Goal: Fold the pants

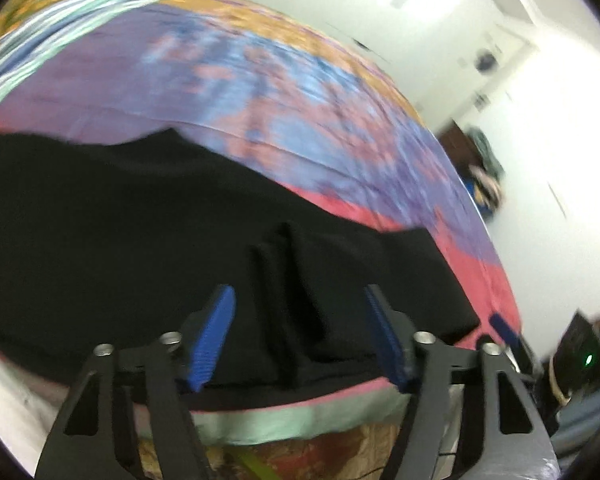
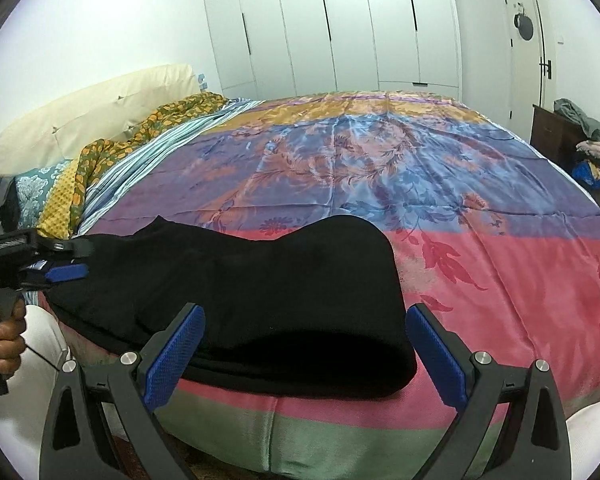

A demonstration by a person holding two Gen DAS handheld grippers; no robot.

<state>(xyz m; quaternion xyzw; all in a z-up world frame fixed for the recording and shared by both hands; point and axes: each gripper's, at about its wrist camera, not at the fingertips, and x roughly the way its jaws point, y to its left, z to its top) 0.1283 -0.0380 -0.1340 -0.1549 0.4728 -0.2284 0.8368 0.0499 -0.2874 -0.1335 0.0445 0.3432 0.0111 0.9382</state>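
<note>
Spreading wide over the near bed edge, right gripper (image 2: 305,354) gripping nothing. Lying ahead, black pants (image 2: 260,288) partly folded, more folds remaining. Hovering partly open at the pants' far-left end, left gripper (image 1: 300,336) clamping no cloth.

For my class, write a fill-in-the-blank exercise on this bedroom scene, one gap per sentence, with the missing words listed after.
1. The pants lying on the bedspread are ____ in colour.
2. The pads of the right gripper are ____ in colour.
3. The right gripper's jaws stand ____, one on each side of the pants' near edge without pressing it.
4. The tall wardrobe doors behind the bed are ____.

Missing words: black; blue; open; white
</note>
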